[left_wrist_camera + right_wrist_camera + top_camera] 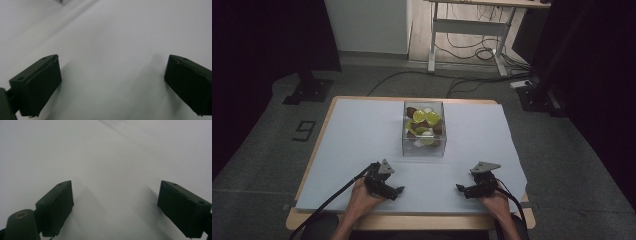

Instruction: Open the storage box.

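High view shows nothing begun, by my judgement: the left gripper (398, 190) rests on the bench (362, 130), fingers spread and empty; ahead, between both grippers and well apart, stands the clear box (424, 129) of fruit-like pieces; the right gripper (460, 188) is likewise released.

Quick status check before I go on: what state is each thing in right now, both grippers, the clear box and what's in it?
Left gripper: open, jaws wide apart, nothing between them, low over the white sheet.
Right gripper: open, holding nothing, low over the sheet.
Clear box: upright on the sheet, no lid visible, apart from both grippers.
Contents: yellow-green, brown and white pieces piled inside; what they are cannot be told.
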### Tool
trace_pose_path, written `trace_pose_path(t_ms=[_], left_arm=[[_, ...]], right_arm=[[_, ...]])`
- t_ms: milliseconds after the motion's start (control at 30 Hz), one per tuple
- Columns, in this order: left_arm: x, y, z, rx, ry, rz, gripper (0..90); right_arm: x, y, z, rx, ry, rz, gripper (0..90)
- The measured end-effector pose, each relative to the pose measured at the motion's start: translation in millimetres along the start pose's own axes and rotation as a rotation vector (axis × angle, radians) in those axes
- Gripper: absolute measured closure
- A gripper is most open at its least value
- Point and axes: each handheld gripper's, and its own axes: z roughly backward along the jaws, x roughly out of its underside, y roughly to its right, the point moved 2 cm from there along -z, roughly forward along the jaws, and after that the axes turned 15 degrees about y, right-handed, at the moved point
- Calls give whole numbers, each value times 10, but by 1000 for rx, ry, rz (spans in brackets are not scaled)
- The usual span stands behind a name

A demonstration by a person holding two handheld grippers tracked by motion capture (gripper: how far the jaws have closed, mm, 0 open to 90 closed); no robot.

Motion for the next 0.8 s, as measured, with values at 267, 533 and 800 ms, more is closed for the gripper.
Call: trace_pose_path(t_ms=[267, 533, 800], left_arm=[[-108, -19, 125, 35, 61, 39, 58], [-201, -28, 202, 33, 82, 17, 141], [-336, -20, 197, 48, 102, 0, 173]], right_arm=[[-101, -28, 36, 9, 17, -2, 134], [-219, -91, 15, -4, 19, 42, 135], [-357, -138, -36, -32, 15, 37, 137]])
